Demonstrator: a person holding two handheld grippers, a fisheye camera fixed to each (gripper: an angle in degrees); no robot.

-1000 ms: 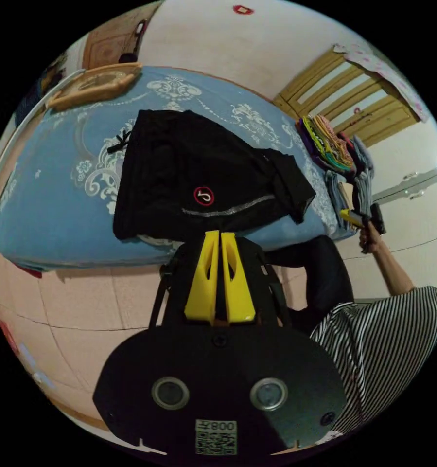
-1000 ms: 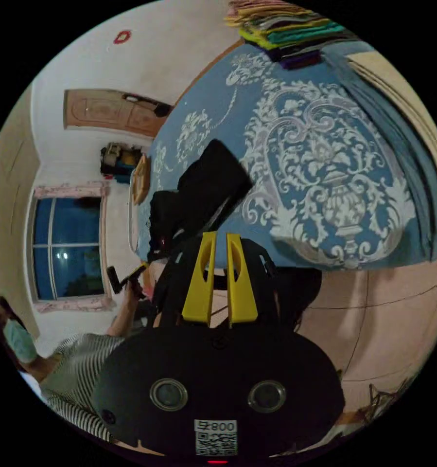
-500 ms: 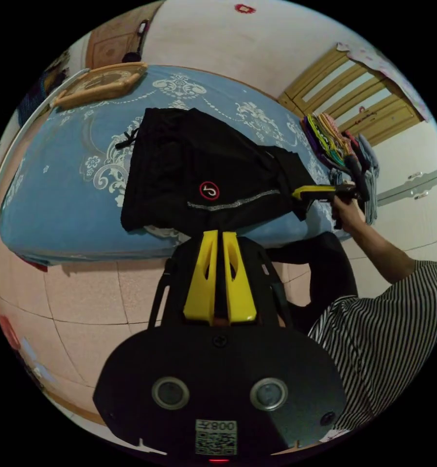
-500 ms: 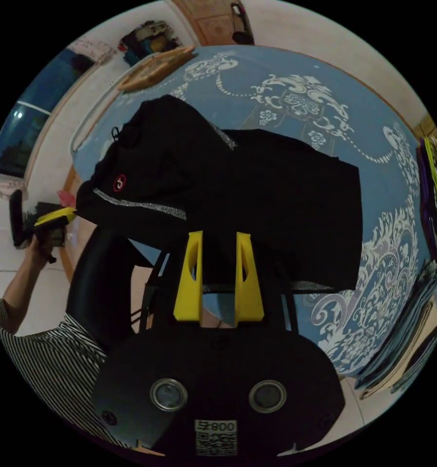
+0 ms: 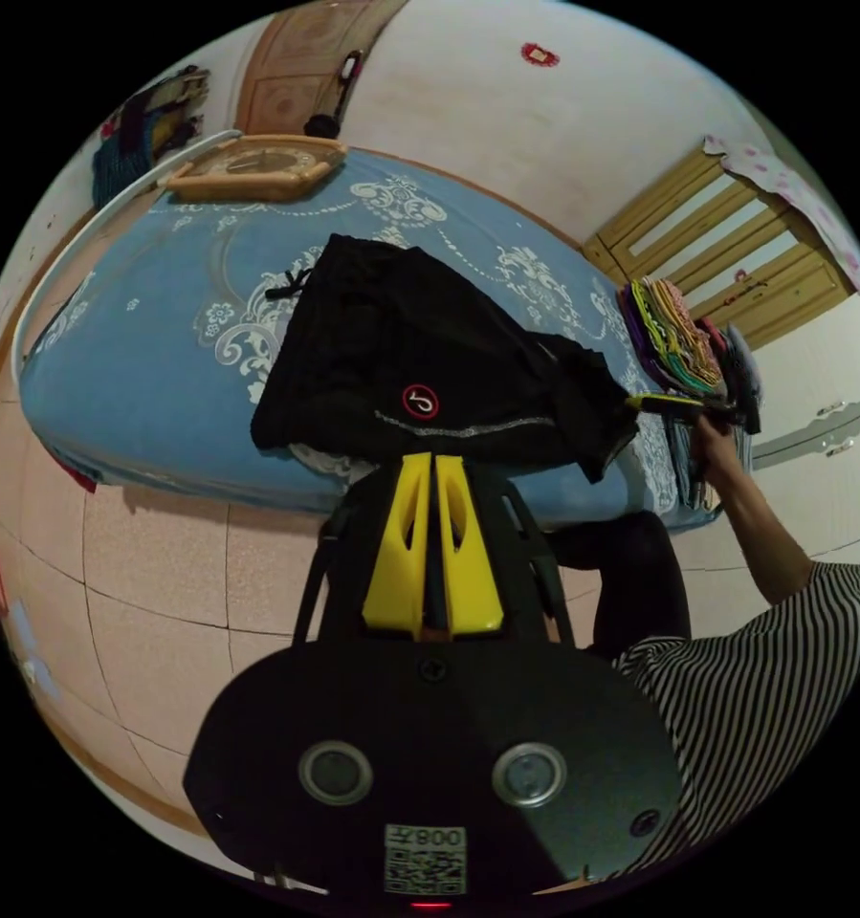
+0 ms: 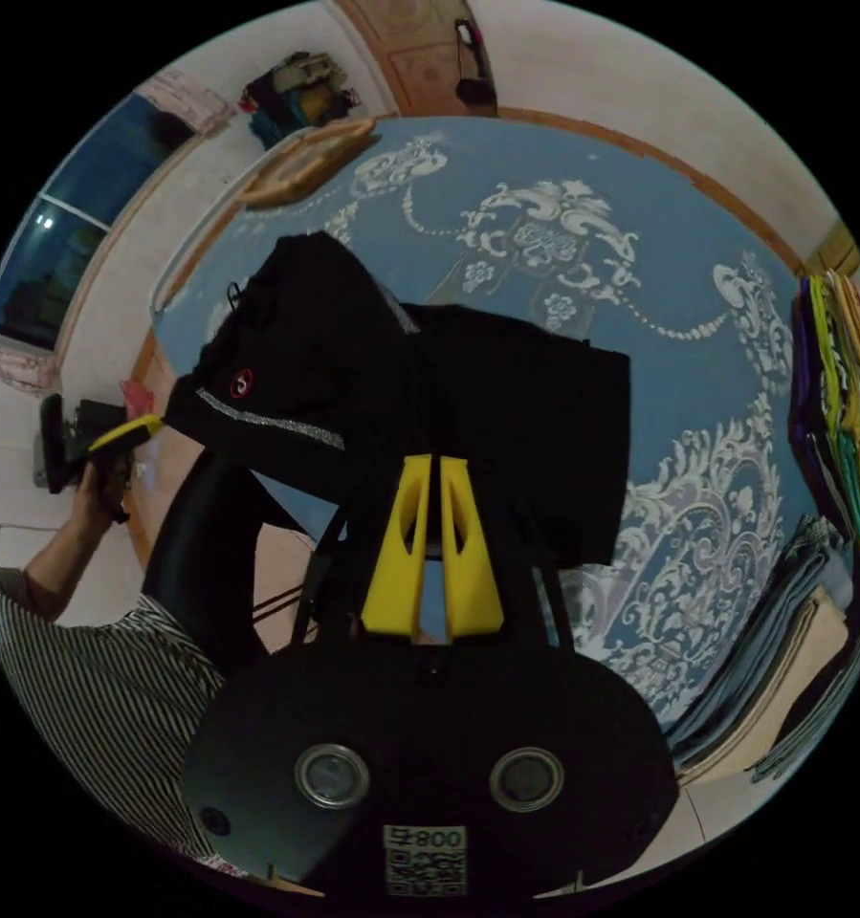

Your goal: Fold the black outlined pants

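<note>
The black pants (image 5: 420, 368) lie folded on the blue patterned bedspread (image 5: 143, 316) just beyond both grippers, the left gripper (image 5: 433, 470) and the right gripper (image 6: 432, 475) each pressed together, holding nothing.

The left gripper view looks from off the near edge of the blue mattress with white floral print (image 5: 133, 316), above the pale tiled floor (image 5: 152, 612), and faces across the bed toward the far wall and the wooden slatted headboard (image 5: 726, 239). It stands back from the bed. The right gripper view sits closer in, near the same edge, and faces across the mattress (image 6: 697, 344) toward the dark window (image 6: 76, 229). Both views share the mattress, the folded black pants with a silver stripe (image 5: 420, 373) (image 6: 430, 402), and the stack of coloured folded clothes (image 5: 678, 330) (image 6: 836, 382).
</note>
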